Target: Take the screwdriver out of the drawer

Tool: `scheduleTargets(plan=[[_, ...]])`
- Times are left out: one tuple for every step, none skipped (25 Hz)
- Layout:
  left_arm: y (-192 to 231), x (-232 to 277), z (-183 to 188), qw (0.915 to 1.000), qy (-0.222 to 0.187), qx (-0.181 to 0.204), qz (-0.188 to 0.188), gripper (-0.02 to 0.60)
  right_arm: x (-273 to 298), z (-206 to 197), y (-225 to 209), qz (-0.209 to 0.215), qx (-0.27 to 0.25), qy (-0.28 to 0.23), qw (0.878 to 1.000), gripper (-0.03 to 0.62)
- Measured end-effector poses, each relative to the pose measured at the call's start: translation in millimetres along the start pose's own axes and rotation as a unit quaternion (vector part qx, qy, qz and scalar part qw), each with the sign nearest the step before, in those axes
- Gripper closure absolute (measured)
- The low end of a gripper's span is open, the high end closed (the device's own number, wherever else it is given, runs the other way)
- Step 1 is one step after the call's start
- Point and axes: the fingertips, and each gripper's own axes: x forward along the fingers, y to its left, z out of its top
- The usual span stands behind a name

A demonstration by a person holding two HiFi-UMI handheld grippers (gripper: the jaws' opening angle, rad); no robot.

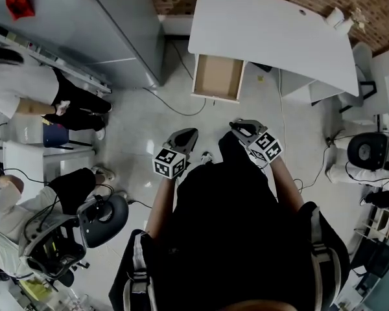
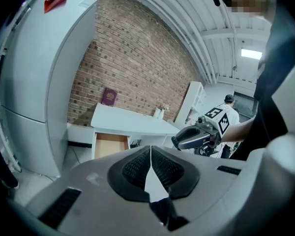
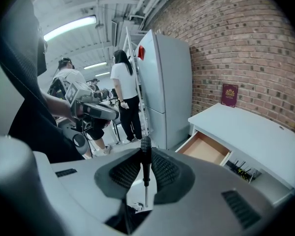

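Observation:
A slim screwdriver [image 3: 145,168] with a black handle stands upright between the pads of my right gripper [image 3: 145,149], which is shut on it, handle at the fingertips and metal shaft pointing back toward the camera. In the head view the right gripper [image 1: 242,128] is held close to the body, well back from the open wooden drawer [image 1: 217,76]. That drawer [image 3: 206,149] looks bare inside. My left gripper [image 2: 150,149] is shut with nothing in it, and in the head view the left gripper [image 1: 187,135] hangs level with the right one.
The drawer hangs under a white desk [image 1: 272,24] against a brick wall, with a dark red book [image 3: 229,95] on it. A grey fridge [image 1: 110,24] stands at the left. People [image 1: 26,89] and an office chair [image 1: 104,219] are at the far left. Cables [image 1: 181,109] run over the floor.

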Motion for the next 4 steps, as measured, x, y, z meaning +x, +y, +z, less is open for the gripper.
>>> scheduleTargets(plan=[[0.2,-1.6,-1.2,1.0,0.001,-0.001,0.001,0.563,0.2,0.0,0.4,0.0,-0.002,0.002,1.0,0.471],[0.7,-3.0,-2.1,1.0,0.002,-0.001,0.002,0.563,0.5,0.3,0.6,0.0,-0.003,0.003,1.0,0.471],[1.2,-4.3,-2.7,1.0,0.003,-0.002,0.003,0.563,0.6,0.9,0.6,0.0,-0.004,0.004,1.0,0.471],[1.7,-5.4,-3.2,1.0,0.004,-0.003,0.004,0.563,0.8,1.4,0.5,0.0,-0.005,0.005,1.0,0.471]])
